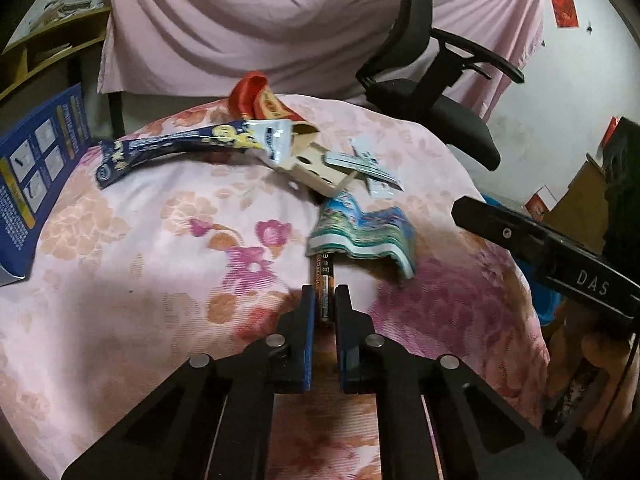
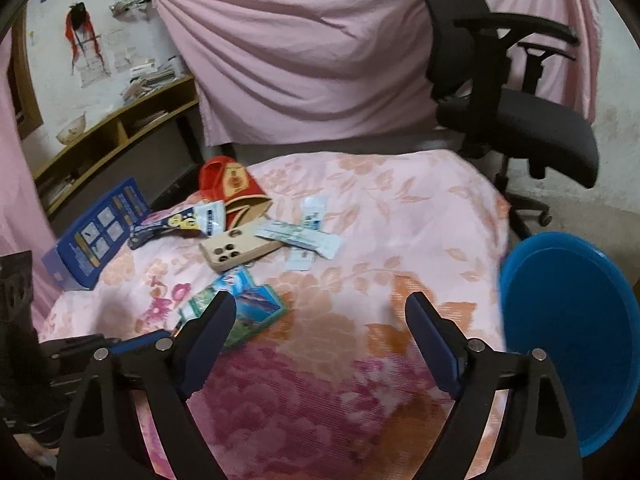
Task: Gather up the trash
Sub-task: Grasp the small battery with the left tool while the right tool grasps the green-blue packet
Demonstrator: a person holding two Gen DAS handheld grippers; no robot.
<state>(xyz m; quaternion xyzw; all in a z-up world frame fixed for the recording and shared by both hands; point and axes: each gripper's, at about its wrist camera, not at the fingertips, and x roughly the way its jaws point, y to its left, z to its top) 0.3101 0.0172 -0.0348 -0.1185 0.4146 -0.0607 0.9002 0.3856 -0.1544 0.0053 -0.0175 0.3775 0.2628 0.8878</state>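
My left gripper (image 1: 324, 294) is shut on a black and orange battery (image 1: 323, 276) that lies on the floral cloth (image 1: 160, 264). The battery's far end reaches under a wavy blue-green card pack (image 1: 364, 236). Behind it lie a beige phone case (image 1: 316, 168), a dark blue wrapper (image 1: 160, 148), a red packet (image 1: 260, 98) and white sachets (image 1: 364, 164). My right gripper (image 2: 320, 304) stands open above the cloth with nothing between its fingers; the card pack (image 2: 256, 304) sits just past its left finger. A blue bin (image 2: 568, 340) stands at the right of the table.
A blue box (image 1: 36, 184) stands at the cloth's left edge. A black office chair (image 2: 520, 120) is behind the table at the right, with pink drapery (image 2: 300, 60) behind. A wooden shelf (image 2: 112, 132) runs along the back left.
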